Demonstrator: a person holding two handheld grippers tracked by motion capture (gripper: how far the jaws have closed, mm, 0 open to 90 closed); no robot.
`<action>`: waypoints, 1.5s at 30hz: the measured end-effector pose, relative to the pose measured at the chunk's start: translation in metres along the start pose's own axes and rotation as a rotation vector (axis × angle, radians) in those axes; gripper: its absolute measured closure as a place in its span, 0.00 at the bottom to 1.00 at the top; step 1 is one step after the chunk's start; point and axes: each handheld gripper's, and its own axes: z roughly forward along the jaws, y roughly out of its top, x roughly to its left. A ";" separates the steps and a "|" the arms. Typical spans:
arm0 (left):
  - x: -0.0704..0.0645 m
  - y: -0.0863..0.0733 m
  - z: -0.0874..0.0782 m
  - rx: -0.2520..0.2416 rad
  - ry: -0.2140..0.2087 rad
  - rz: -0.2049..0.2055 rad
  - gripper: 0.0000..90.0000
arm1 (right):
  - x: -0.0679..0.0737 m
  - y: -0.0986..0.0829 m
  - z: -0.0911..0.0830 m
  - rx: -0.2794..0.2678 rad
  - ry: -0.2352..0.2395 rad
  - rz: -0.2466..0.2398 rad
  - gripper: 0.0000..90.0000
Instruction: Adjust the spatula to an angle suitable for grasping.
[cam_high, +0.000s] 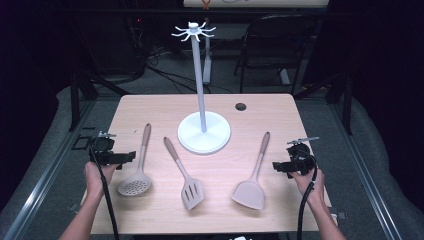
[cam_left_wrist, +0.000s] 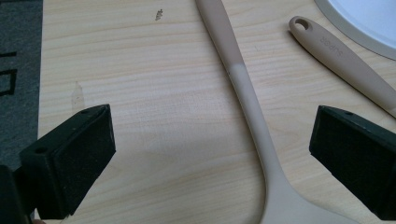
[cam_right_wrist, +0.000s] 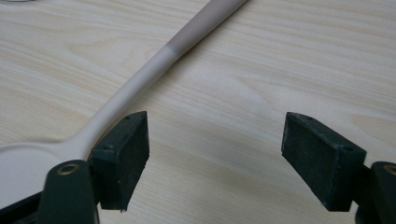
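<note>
A white hook stand (cam_high: 203, 131) rises from the middle of the wooden table (cam_high: 150, 107). Three beige utensils with brown handle ends lie in front of it: a skimmer (cam_high: 137, 176) at left, a slotted turner (cam_high: 186, 181) in the middle, a solid turner (cam_high: 252, 185) at right. My left gripper (cam_high: 125, 157) hovers open just left of the skimmer; its handle (cam_left_wrist: 243, 93) runs between the wide-apart jaws and the slotted turner's handle (cam_left_wrist: 341, 58) shows at the right. My right gripper (cam_high: 278, 166) is open beside the solid turner, whose handle (cam_right_wrist: 154, 70) passes behind the left jaw.
The stand's round base (cam_left_wrist: 369, 23) sits close behind the handles. A round cable hole (cam_high: 240, 106) is at the table's back right. Black chairs and frame legs stand behind the table, with grey floor on both sides.
</note>
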 end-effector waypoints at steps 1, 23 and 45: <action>0.000 0.000 0.000 0.000 0.000 0.000 0.00 | 0.002 0.001 0.001 0.007 0.001 -0.001 0.29; -0.006 0.002 0.001 0.001 -0.005 0.041 0.01 | 0.039 0.013 0.023 0.027 0.069 0.007 0.48; -0.012 0.003 0.004 0.013 -0.008 0.061 0.02 | 0.060 0.011 0.044 0.148 0.069 -0.020 0.58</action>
